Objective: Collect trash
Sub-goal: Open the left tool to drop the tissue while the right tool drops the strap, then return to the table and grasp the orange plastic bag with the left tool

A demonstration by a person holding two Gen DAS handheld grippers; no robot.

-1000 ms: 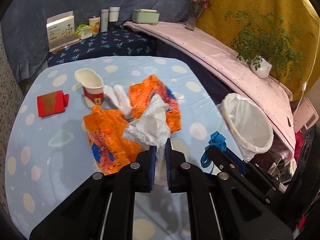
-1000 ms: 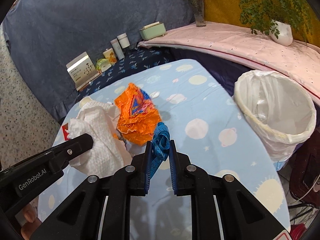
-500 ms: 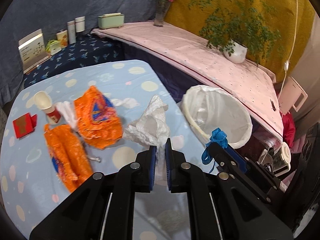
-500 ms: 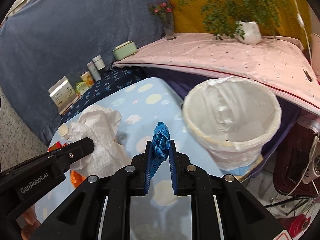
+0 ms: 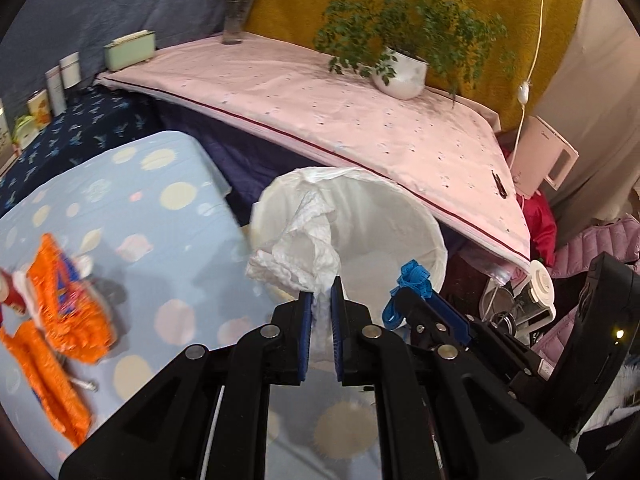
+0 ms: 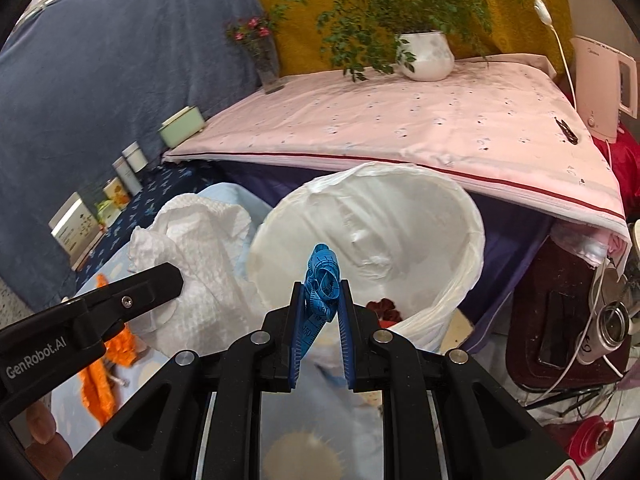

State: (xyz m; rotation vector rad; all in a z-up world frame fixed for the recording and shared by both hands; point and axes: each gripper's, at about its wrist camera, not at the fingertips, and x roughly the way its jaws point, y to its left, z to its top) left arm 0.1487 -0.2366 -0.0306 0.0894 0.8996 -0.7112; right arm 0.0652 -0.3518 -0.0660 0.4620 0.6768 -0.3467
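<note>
Left gripper [image 5: 319, 300] jaws pinched crumpled tissue [image 5: 298, 248]; right gripper [image 6: 320, 292] jaws clamped blue tape [image 6: 322, 276]; lined bin [image 6: 460, 216] at twelve o'clock held something red.

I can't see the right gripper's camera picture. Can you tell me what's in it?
The right gripper pinches a bunched blue measuring tape in front of a white-lined trash bin. Beside it, the left gripper holds crumpled white paper. A pink-covered shelf behind holds a potted plant.
</note>
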